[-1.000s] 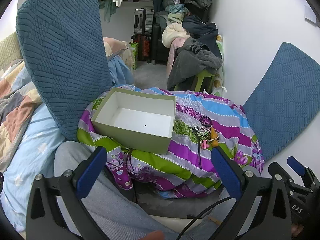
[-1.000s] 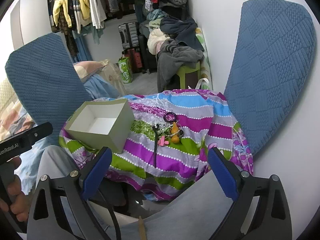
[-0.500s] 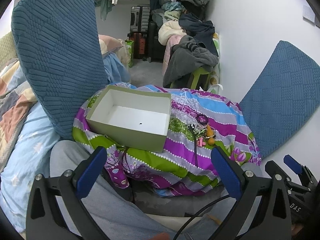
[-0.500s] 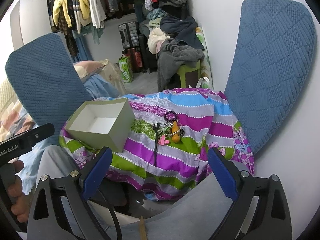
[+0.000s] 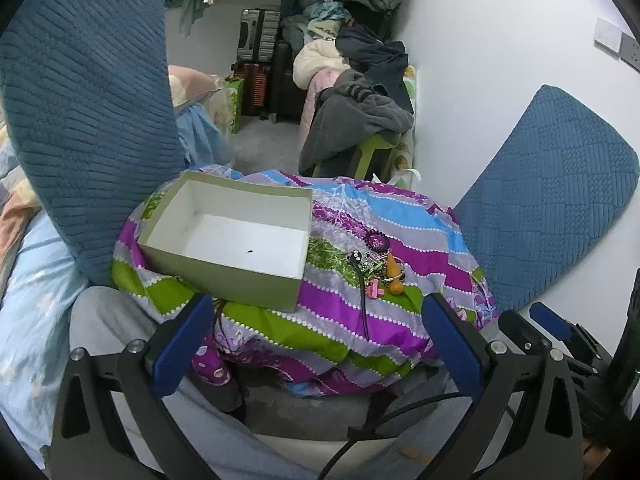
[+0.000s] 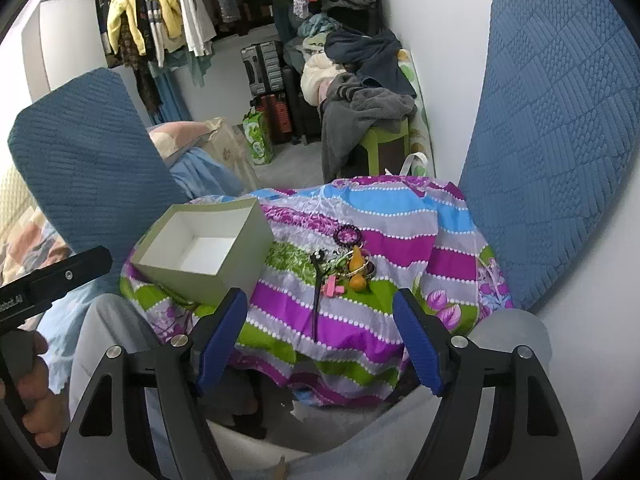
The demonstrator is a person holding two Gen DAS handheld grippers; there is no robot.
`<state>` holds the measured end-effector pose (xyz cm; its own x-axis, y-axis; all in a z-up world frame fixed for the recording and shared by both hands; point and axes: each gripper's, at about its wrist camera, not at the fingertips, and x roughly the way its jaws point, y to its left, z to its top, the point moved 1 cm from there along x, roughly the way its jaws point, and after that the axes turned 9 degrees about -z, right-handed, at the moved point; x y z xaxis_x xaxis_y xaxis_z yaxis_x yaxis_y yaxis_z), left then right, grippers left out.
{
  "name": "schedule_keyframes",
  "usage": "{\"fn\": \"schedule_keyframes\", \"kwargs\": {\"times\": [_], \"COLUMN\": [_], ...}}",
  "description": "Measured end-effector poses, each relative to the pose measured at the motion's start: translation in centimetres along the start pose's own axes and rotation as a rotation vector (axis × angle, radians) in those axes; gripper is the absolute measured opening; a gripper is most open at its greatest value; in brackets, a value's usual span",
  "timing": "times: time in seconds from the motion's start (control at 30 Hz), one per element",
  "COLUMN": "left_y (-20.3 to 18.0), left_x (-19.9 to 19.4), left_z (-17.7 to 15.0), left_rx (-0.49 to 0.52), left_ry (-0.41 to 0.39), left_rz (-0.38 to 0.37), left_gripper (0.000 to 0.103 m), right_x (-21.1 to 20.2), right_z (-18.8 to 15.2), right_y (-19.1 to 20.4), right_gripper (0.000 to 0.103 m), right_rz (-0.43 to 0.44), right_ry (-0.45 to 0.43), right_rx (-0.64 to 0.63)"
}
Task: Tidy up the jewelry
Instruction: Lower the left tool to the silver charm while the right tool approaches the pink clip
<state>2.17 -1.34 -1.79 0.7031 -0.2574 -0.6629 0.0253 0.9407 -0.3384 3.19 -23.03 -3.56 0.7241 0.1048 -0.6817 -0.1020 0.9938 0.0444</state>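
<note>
A small pile of jewelry lies on a striped purple, green and blue cloth: a dark round flower piece, an orange pendant, a pink clip and a black cord trailing toward me. Left of the pile stands an open pale green box, white inside and holding only a tiny dark speck. My left gripper hangs open short of the cloth's near edge, with nothing between its blue pads. My right gripper is also back from the pile; its jaws are closing on nothing.
Blue quilted cushions stand left and right of the cloth. A white wall runs along the right. Behind are a green stool heaped with clothes, suitcases and hanging garments. A person's grey-trousered legs lie below.
The right gripper's blue pads have drawn closer together. The left view has tipped slightly, so the box and the cloth sit a little lower and further left in it.
</note>
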Motion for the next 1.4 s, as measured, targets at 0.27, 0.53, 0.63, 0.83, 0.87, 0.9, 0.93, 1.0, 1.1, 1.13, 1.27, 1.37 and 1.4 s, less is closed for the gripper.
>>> {"fn": "schedule_keyframes", "kwargs": {"times": [0.27, 0.53, 0.63, 0.83, 0.87, 0.9, 0.93, 1.0, 1.1, 1.13, 1.27, 1.37, 1.4], "left_y": [-1.3, -2.9, -3.3, -3.1, -3.0, -3.0, -3.0, -2.9, -2.8, -2.8, -1.7, -0.7, -0.5], "left_x": [4.6, 12.4, 15.3, 21.0, 21.6, 22.5, 23.2, 24.6, 26.1, 26.3, 27.8, 28.2, 28.0], "left_z": [1.4, 1.1, 0.8, -0.4, -0.4, -0.6, -0.8, -0.9, -0.8, -0.5, -0.1, 0.2, 0.3], "left_rx": [0.021, 0.048, 0.058, 0.045, 0.038, 0.047, 0.057, 0.059, 0.043, 0.048, -0.017, -0.072, -0.083], "left_ry": [0.049, 0.192, 0.232, 0.343, 0.352, 0.361, 0.369, 0.378, 0.391, 0.379, 0.394, 0.389, 0.388], "left_rz": [-0.047, -0.123, -0.133, -0.142, -0.149, -0.136, -0.122, -0.124, -0.159, -0.167, -0.179, -0.188, -0.195], "left_gripper": [0.092, 0.071, 0.067, 0.055, 0.055, 0.054, 0.051, 0.045, 0.039, 0.039, 0.039, 0.034, 0.032], "right_x": [4.6, 12.7, 15.8, 21.7, 22.7, 23.3, 24.3, 25.6, 27.4, 28.1, 29.4, 30.0, 30.1], "right_z": [0.8, 1.3, 1.4, 1.2, 1.2, 1.2, 1.2, 1.2, 1.2, 1.2, 1.4, 1.2, 1.1], "right_y": [-2.7, -5.4, -5.9, -6.5, -6.8, -7.1, -7.4, -7.6, -6.9, -6.7, -6.6, -7.0, -7.1], "right_gripper": [0.075, 0.053, 0.041, 0.036, 0.035, 0.035, 0.035, 0.035, 0.034, 0.034, 0.031, 0.029, 0.029], "right_rz": [0.029, 0.086, 0.112, 0.138, 0.143, 0.148, 0.161, 0.189, 0.216, 0.220, 0.184, 0.185, 0.177], "right_ry": [0.002, 0.059, 0.106, 0.171, 0.192, 0.204, 0.225, 0.255, 0.306, 0.320, 0.341, 0.353, 0.359], "right_rx": [0.071, 0.137, 0.161, 0.147, 0.162, 0.176, 0.196, 0.213, 0.198, 0.195, 0.176, 0.194, 0.195]}}
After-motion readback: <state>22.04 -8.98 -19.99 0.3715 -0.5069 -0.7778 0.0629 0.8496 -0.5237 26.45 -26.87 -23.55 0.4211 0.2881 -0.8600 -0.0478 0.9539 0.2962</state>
